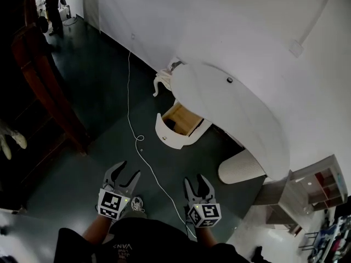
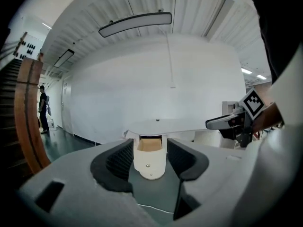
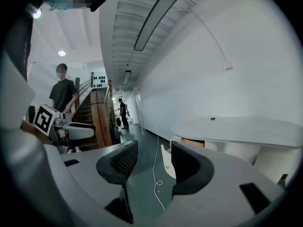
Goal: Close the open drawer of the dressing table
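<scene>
The white dressing table (image 1: 230, 108) stands against the wall, and its drawer (image 1: 178, 126) is pulled out, showing a wooden inside and a curved white front. My left gripper (image 1: 125, 175) and right gripper (image 1: 198, 184) hang side by side over the dark floor, well short of the drawer, both open and empty. In the left gripper view the drawer (image 2: 150, 157) sits straight ahead between the spread jaws of that gripper (image 2: 149, 167), at a distance. Seen from the right gripper (image 3: 152, 167), the drawer front (image 3: 166, 163) lies just right of centre under the table top (image 3: 236, 126).
A white cable (image 1: 137, 138) trails across the floor from the wall past the drawer toward me. A ribbed white stool (image 1: 241, 169) stands under the table's right end. A wooden stair rail (image 1: 44, 81) is at left, a shelf unit (image 1: 323, 185) at right. People (image 1: 53, 4) stand far off.
</scene>
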